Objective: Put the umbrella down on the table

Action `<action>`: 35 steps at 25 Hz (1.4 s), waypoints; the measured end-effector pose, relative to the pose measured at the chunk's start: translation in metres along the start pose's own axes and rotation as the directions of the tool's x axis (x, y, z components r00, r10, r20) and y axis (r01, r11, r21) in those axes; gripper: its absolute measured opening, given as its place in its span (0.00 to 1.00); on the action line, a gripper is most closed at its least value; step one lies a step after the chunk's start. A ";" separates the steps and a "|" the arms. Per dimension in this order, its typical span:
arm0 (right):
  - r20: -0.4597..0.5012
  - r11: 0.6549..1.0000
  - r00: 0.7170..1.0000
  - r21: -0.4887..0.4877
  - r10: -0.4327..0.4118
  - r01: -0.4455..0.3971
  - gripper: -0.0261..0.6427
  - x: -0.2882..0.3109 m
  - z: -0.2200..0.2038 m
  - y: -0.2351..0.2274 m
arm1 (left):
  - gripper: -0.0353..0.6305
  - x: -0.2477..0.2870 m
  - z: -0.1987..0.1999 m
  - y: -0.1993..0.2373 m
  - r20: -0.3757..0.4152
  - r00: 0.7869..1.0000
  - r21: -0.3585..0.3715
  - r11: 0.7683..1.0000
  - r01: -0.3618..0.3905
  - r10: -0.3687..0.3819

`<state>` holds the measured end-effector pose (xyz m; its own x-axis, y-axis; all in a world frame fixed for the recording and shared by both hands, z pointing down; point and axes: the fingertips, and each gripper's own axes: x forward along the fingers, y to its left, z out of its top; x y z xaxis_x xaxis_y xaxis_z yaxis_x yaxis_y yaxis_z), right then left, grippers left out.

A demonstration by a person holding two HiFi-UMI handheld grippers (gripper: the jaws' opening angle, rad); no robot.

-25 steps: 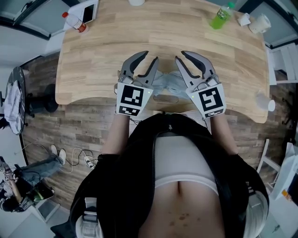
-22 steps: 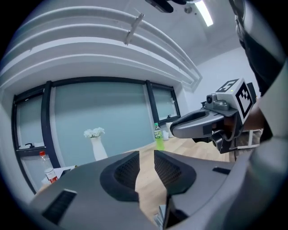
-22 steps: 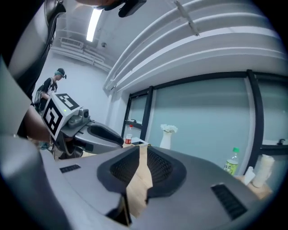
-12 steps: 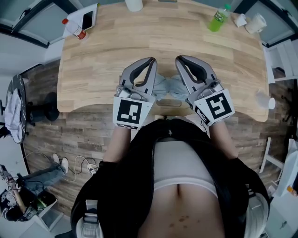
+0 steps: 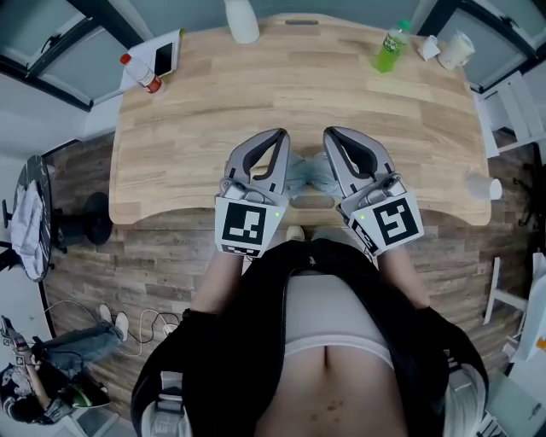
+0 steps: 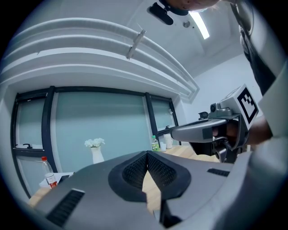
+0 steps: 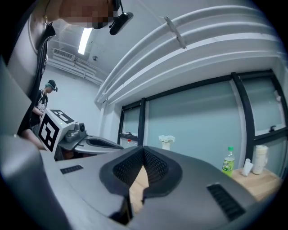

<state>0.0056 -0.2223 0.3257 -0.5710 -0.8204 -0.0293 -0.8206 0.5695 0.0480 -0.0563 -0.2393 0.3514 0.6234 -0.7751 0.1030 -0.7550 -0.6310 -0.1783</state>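
The folded umbrella (image 5: 304, 171), pale blue-grey fabric, lies on the wooden table (image 5: 188, 128) near its front edge. It shows between the two grippers and is partly hidden under them. My left gripper (image 5: 280, 136) hovers over its left side and my right gripper (image 5: 328, 135) over its right side, both pointing away from me. In the left gripper view the left gripper (image 6: 147, 155) has its pads together with nothing between them. The right gripper view shows the right gripper (image 7: 144, 149) the same way. The umbrella appears in neither gripper view.
At the table's far edge stand a white vase with flowers (image 5: 241, 21), a green bottle (image 5: 388, 49) and white cups (image 5: 452, 47). A red-capped bottle (image 5: 143, 72) and a phone (image 5: 164, 55) lie far left. A cup (image 5: 483, 184) sits at the right edge.
Both grippers stood open around the umbrella a second ago. Their jaws have closed empty and both have lifted slightly, leaving the umbrella lying on the table.
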 end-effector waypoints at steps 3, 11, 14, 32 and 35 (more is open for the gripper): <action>0.056 1.000 0.998 0.028 -0.012 0.010 0.08 -0.016 0.012 -0.002 | 0.06 -0.008 0.010 -0.007 0.010 1.000 0.005 1.000 -0.019 0.019; 0.089 1.000 0.996 0.019 0.019 -0.020 0.08 -0.077 0.032 0.023 | 0.06 -0.045 0.027 -0.068 0.033 0.999 0.033 0.999 -0.012 0.011; 0.082 1.000 0.996 0.000 0.029 -0.029 0.08 -0.108 0.030 0.034 | 0.06 -0.063 0.025 -0.098 0.023 1.000 0.037 0.999 -0.015 0.014; 0.038 0.993 0.997 -0.100 0.063 -0.059 0.08 -0.261 0.035 0.093 | 0.06 -0.159 0.063 -0.243 0.070 0.997 0.053 0.999 0.007 -0.011; 0.053 0.995 0.997 -0.093 0.051 -0.045 0.08 -0.267 0.041 0.095 | 0.06 -0.162 0.067 -0.247 0.080 0.997 0.056 0.998 0.020 -0.025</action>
<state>0.0787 0.0528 0.2976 -0.6121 -0.7868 -0.0793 -0.7881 0.5989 0.1419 0.0430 0.0447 0.3136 0.6560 -0.7542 0.0291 -0.7297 -0.6435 -0.2311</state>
